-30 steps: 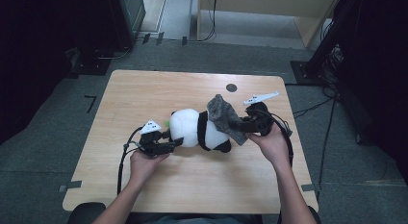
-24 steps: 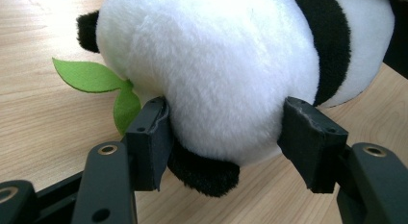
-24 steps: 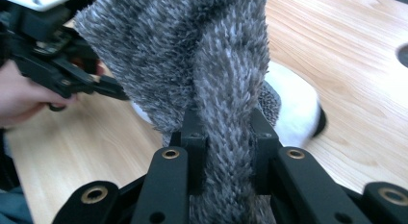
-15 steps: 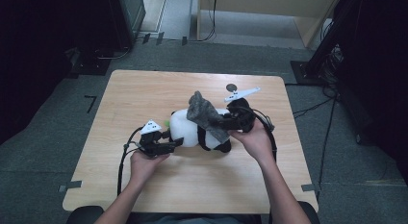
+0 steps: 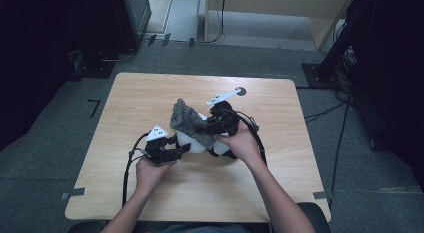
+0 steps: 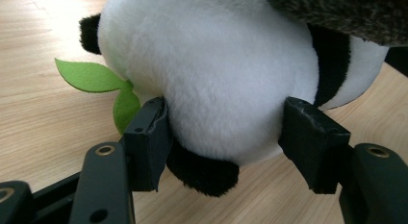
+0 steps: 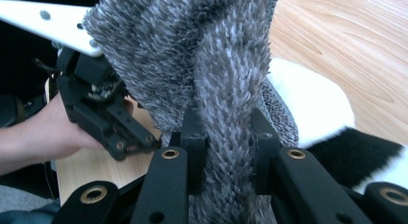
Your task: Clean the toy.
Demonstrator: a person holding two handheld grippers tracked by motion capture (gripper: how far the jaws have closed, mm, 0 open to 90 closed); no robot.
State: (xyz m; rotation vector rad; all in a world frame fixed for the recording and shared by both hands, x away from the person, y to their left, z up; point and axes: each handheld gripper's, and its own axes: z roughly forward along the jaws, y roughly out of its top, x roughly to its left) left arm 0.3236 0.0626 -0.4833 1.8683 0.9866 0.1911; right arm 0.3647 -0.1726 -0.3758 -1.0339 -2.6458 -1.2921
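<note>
the high view looks down from above the left gripper (image 5: 181, 149), while each gripper view sits close behind its own jaws, all sharing the panda plush (image 6: 211, 84).

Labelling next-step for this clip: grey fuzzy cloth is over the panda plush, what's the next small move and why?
Probably carry the grey cloth a little further across the panda plush toward its head. The right hand-held gripper is pinched on a fold of the cloth, which covers the plush only partly. The left hand-held gripper clamps the plush's white body against the table, steadying it.
</note>
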